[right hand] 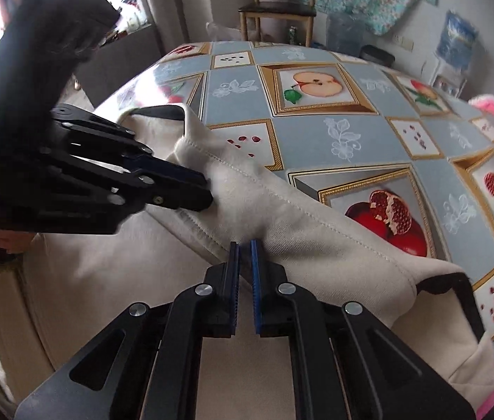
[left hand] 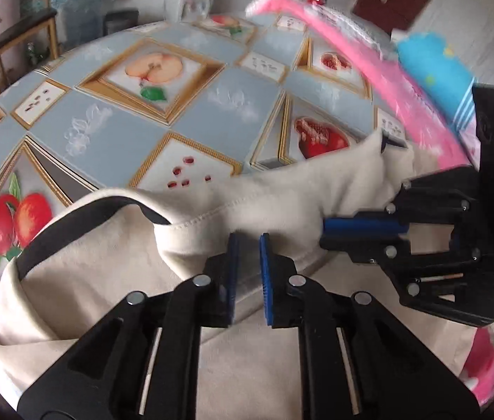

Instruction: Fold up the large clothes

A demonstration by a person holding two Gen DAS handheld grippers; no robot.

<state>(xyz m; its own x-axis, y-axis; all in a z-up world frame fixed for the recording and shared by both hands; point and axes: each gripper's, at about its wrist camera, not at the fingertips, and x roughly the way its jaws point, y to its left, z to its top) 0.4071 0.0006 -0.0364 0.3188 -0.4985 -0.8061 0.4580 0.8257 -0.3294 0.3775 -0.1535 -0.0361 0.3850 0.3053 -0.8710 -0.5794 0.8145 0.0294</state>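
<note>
Both tongs, left (left hand: pixel 248 241) and right (right hand: pixel 244 245), nearly together, clamp the cream garment's (right hand: pixel 282 231) raised fold.

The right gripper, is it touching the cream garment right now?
Touching. In the left wrist view the right gripper has its shut tips pressed into a bunched fold of the cream garment.

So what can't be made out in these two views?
- What kind of cream garment it is: its near part runs off both views' bottom edges.
- Pink cloth: motion-blurred in the left view, cut by the edge in the right.
- Print on the small seed tiles: too small.
</note>
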